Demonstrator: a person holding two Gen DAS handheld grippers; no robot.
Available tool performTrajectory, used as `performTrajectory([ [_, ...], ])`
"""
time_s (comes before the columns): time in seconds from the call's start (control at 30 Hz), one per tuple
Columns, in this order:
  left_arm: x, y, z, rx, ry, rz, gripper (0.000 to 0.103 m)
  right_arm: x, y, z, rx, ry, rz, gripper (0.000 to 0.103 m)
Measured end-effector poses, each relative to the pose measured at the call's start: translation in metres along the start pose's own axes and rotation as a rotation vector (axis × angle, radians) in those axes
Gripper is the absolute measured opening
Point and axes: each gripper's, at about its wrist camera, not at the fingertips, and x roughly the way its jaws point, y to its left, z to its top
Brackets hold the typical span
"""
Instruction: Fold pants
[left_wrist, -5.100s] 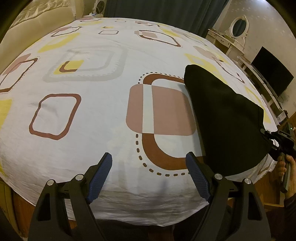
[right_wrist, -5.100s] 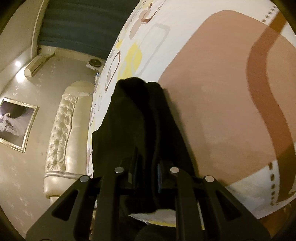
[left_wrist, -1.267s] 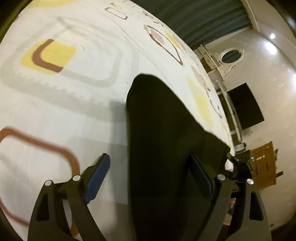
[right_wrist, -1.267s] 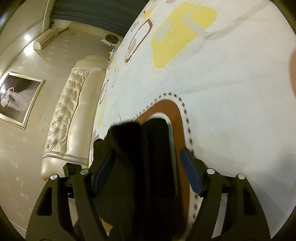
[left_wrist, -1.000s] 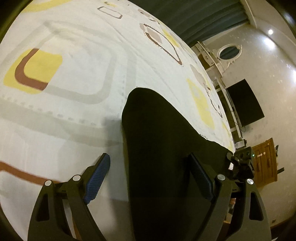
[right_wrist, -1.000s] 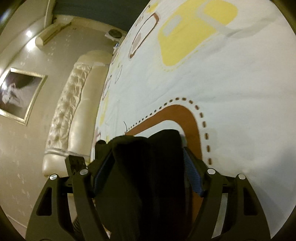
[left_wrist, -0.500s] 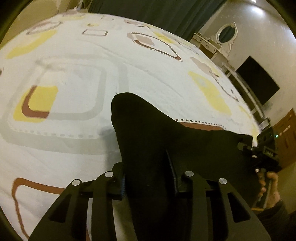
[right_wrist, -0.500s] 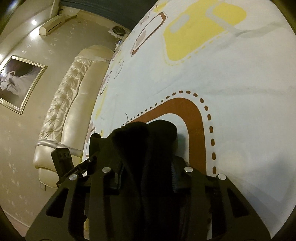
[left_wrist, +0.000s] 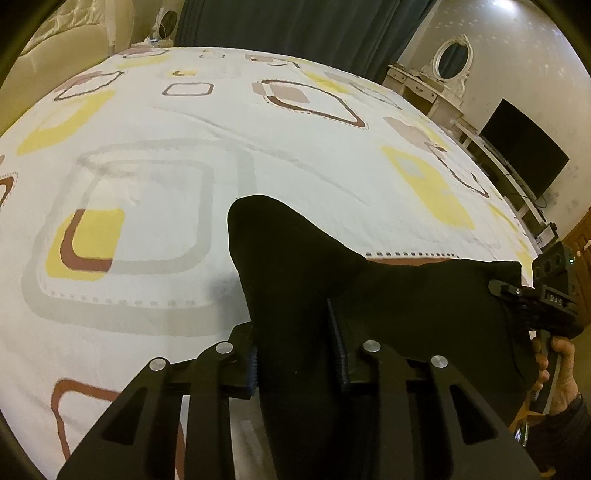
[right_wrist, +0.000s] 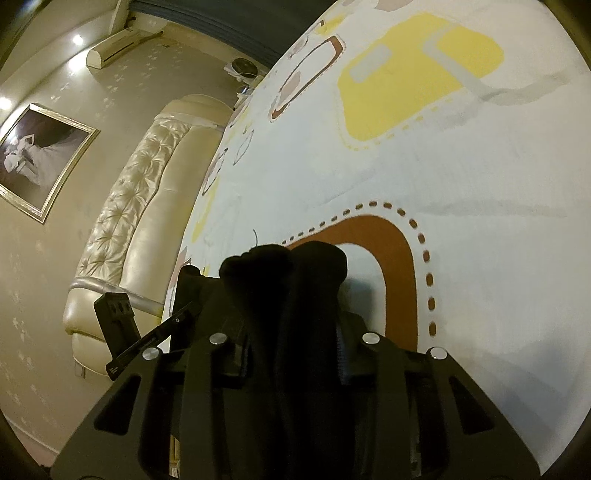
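The black pants (left_wrist: 295, 266) lie folded near the front edge of the patterned bed sheet (left_wrist: 147, 184). My left gripper (left_wrist: 297, 350) has its jaws closing on one end of the pants, pads pressed into the black cloth, which rises off the sheet. In the right wrist view my right gripper (right_wrist: 293, 350) is likewise closing on the bunched other end of the pants (right_wrist: 288, 273), pads against the fabric. The cloth stretches between the two grippers; the right gripper (left_wrist: 498, 288) shows at the far right of the left wrist view, held by a hand (left_wrist: 557, 362).
A padded cream headboard (right_wrist: 122, 240) runs along one side of the bed. A dark TV (left_wrist: 524, 155) and a white dresser with an oval mirror (left_wrist: 443, 85) stand past the other side. Dark curtains (left_wrist: 295, 26) hang behind. The sheet beyond the pants is bare.
Both grippers have gone from wide open around the pants to closed on the cloth. The left one has risen a little and rolled, lifting its end of the pants.
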Motion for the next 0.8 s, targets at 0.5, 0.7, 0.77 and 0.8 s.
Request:
performTrajectory([
  [0.5,0.032,0.027,0.069,-0.031,-0.019,0.123,0.028,0.042,0.002,0.063,0.023,-0.027,-0.021,0.03],
  [0.7,0.052,0.026,0.062,0.02,0.014,0.169,0.03,0.053,-0.025,0.06,0.119,-0.018,0.01,0.031],
  [0.77,0.051,0.026,0.062,0.021,0.021,0.165,0.031,0.053,-0.024,0.061,0.12,-0.013,0.017,0.035],
  [0.8,0.05,0.027,0.062,0.021,0.026,0.158,0.032,0.053,-0.023,0.061,0.125,-0.011,0.019,0.036],
])
